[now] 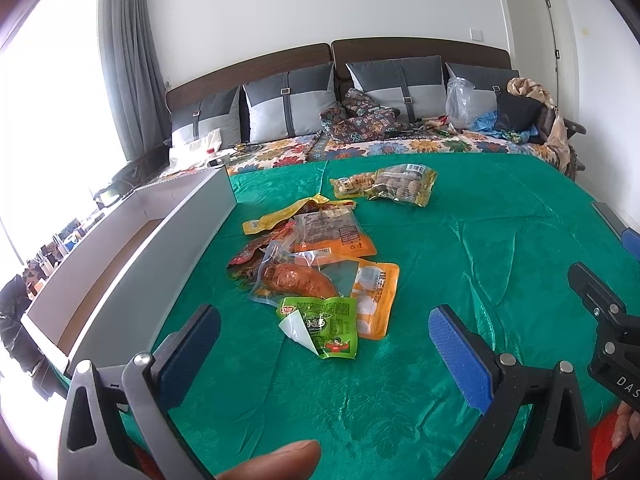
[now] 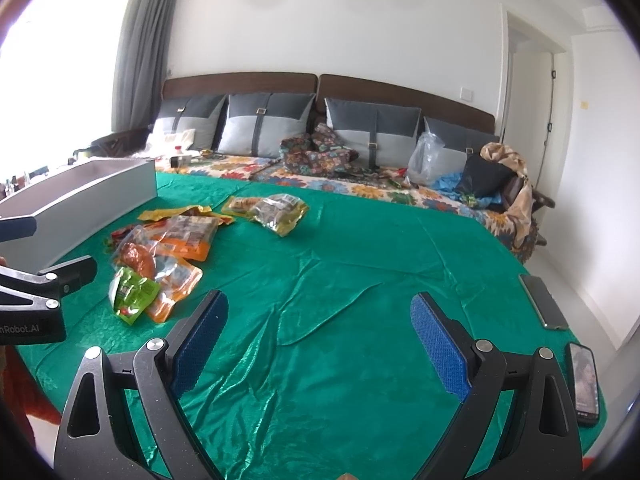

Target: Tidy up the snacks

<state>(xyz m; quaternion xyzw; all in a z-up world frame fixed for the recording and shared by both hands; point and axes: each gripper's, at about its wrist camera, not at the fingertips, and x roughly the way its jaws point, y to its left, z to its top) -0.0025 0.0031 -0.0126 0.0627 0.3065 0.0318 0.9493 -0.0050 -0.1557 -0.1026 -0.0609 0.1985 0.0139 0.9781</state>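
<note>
Both grippers hung above a table draped in a wrinkled green cloth (image 2: 340,280), each with its blue-padded jaws spread wide and nothing between them. The left gripper (image 1: 324,334) pointed at a loose heap of snack packets near the left side of the cloth. Nearest to it lay a green packet (image 1: 326,328) with one corner folded up to show its white inside; this overlapped an orange-and-white packet (image 1: 374,292) just behind it. A clear pouch holding a reddish-brown piece of food (image 1: 298,280) rested on the heap, with a red packet (image 1: 248,258) at its left and an orange packet with a clear window (image 1: 332,232) beyond. A yellow wrapper (image 1: 280,216) lay at the back of the heap. Well apart from these, farther across the cloth, sat a yellow bag of round brown pieces (image 1: 404,184) touching a smaller yellow packet (image 1: 352,186) at its left. A long white box (image 1: 160,248), open at the top, stood along the left edge of the table, just beside the heap. The right gripper (image 2: 318,344) hovered over bare cloth to the right of the snacks. Two phones (image 2: 584,384) lay near the right edge of the table. Behind the table stood a bed with grey cushions (image 2: 372,132).
</note>
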